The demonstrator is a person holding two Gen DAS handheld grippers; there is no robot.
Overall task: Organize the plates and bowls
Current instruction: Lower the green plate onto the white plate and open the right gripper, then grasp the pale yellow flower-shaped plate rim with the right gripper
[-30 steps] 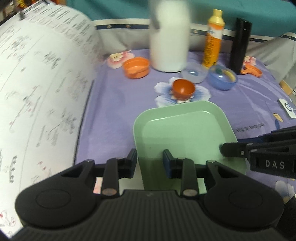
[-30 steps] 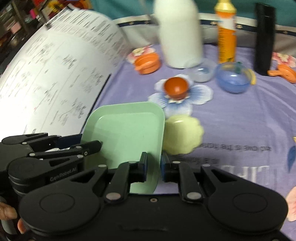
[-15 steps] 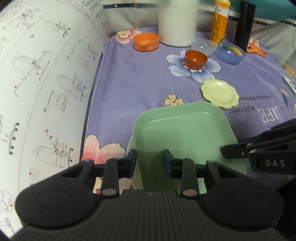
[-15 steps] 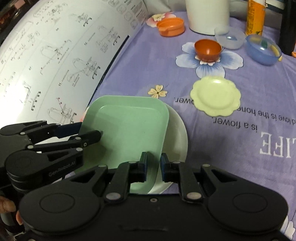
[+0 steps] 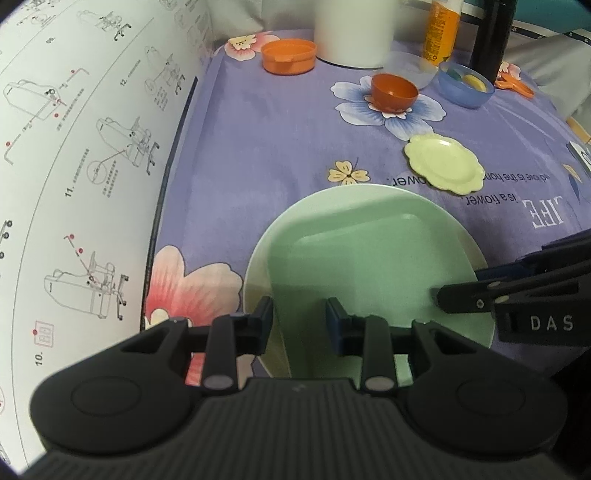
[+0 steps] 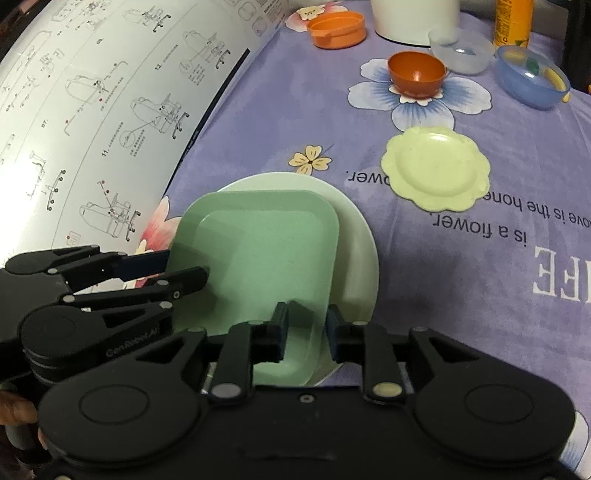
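item: green square plate (image 6: 258, 254), with both grippers at its near edge. placement step, judged nearly complete.

location: lying on the pale round plate (image 6: 360, 251), which sits on the purple floral cloth (image 6: 461, 295) over the worktop. the square plate lies toward the round one's left side, so a crescent of round rim shows to the right.

right gripper (image 6: 304, 334): fingers have just been opening. the plate's near right edge is between them, with a gap visible on each side; released, as far as the right wrist view shows.

left gripper (image 5: 299, 323): fingers straddle the near left edge, parted with space around the rim; no pinch seen. read as released.

handling advice: let the fingers open fully before pulling away, and draw both grippers back along the plate's plane, not upward, so a pad does not catch the raised lip and drag the plate off centre. withdraw both sides together to avoid twisting it.

appearance: matte mint green, rounded corners, shallow upturned rim, flat centre, empty. looks like light plastic; likely to slide easily on the smooth round plate.

also awaiting sorting: scalloped yellow plate (image 6: 436, 168), orange bowl (image 6: 415, 74), blue bowl (image 6: 532, 79), clear bowl (image 6: 460, 48), orange dish (image 6: 338, 27).
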